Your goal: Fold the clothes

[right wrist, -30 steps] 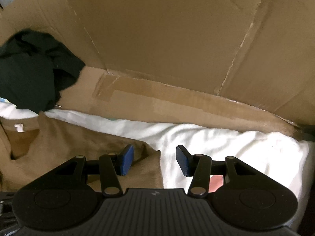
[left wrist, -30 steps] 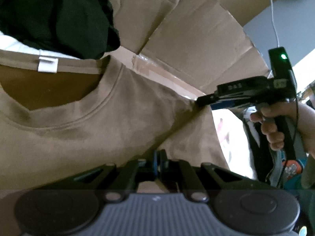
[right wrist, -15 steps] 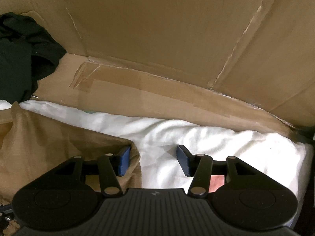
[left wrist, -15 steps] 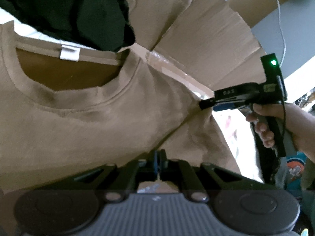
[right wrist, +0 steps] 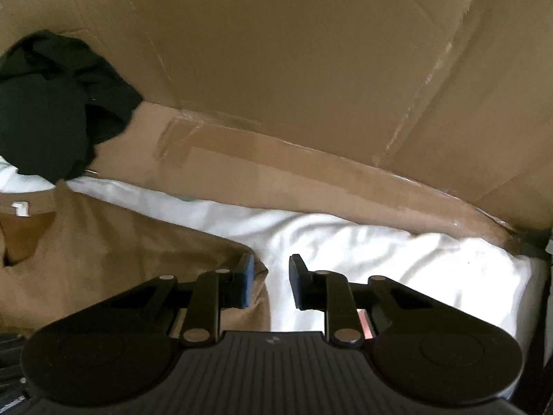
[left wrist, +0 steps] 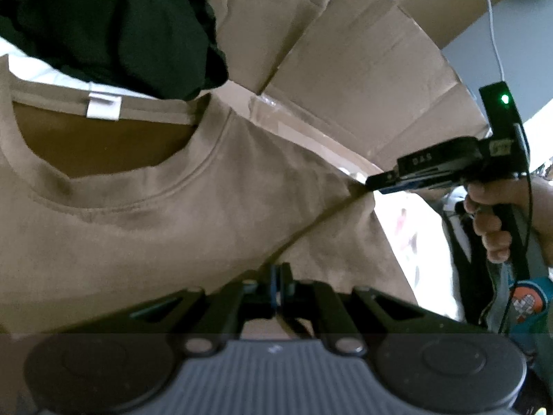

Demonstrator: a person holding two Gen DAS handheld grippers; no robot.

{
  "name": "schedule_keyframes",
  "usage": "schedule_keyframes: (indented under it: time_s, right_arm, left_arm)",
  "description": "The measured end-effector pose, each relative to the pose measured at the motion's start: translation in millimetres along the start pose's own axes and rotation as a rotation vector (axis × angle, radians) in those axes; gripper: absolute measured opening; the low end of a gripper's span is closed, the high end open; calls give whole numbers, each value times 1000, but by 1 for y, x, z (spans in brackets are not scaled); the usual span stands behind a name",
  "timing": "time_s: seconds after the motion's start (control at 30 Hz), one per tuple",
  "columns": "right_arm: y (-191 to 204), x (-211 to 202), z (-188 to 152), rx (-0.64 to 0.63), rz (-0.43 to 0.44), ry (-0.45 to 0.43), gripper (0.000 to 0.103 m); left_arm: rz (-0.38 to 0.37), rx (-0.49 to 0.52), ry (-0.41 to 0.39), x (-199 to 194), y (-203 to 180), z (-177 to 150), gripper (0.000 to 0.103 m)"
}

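The tan T-shirt point(left wrist: 145, 228) lies spread on a white sheet point(right wrist: 397, 256) inside a big cardboard box point(right wrist: 311, 69), its neck opening toward the far side with a small white label point(left wrist: 103, 105) at the collar. A heap of dark clothing point(left wrist: 103, 20) sits just past the collar, overlapping its edge. The left gripper point(left wrist: 278, 287) has its jaws pressed fully together on the near part of the shirt — the cloth rises to them in a taut fold. The right gripper point(right wrist: 271, 282), held by a hand point(left wrist: 490, 214) seen from the left wrist camera, is at the shirt's right sleeve edge; its jaws have just been closing, yet a clear gap still stands between the blue pads point(right wrist: 247, 285). The sleeve's corner lies against the left pad and partly in the gap, with white sheet showing between the fingers — the pads do not press on the cloth from both sides.
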State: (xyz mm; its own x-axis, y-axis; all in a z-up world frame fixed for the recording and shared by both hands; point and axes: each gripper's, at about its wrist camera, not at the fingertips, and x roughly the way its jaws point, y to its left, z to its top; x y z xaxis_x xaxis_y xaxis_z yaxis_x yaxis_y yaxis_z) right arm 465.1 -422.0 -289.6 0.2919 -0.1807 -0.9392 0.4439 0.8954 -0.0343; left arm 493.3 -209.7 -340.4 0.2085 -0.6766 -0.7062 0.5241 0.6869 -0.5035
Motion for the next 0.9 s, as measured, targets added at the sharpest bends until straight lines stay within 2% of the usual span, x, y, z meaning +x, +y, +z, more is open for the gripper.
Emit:
schedule_keyframes:
  time_s: [0.13,0.3,0.43,0.5,0.57,0.7,0.77,0.8,0.9]
  right_arm:
    - [1,7,0,-22,17,9,7]
    - [3,8,1,-38,-10,-3,4]
    - [-1,4,4,45,18,-8,7]
    - [-2,1,3,63,47,-9,16]
    - [1,2,2,39,72,4,35]
    - [10,11,-4,-10,51,32,33]
    - [11,14,-5,-38,9,24,20]
    - [9,15,-6,-54,-17,15,20]
    - [4,14,-6,-53,-18,3,20]
  left_arm:
    - [15,1,-2,4,3,0,2]
    - [26,4,-3,6,6,-2,2]
    - [29,-8,0,9,7,-3,2]
    - [32,-4,2,10,6,-2,2]
    - [34,-4,2,10,6,-2,2]
    - [38,5,1,9,6,-3,2]
    - [41,14,1,8,7,-4,2]
    - [41,16,0,8,7,-4,2]
    - [48,23,2,10,7,-5,2]
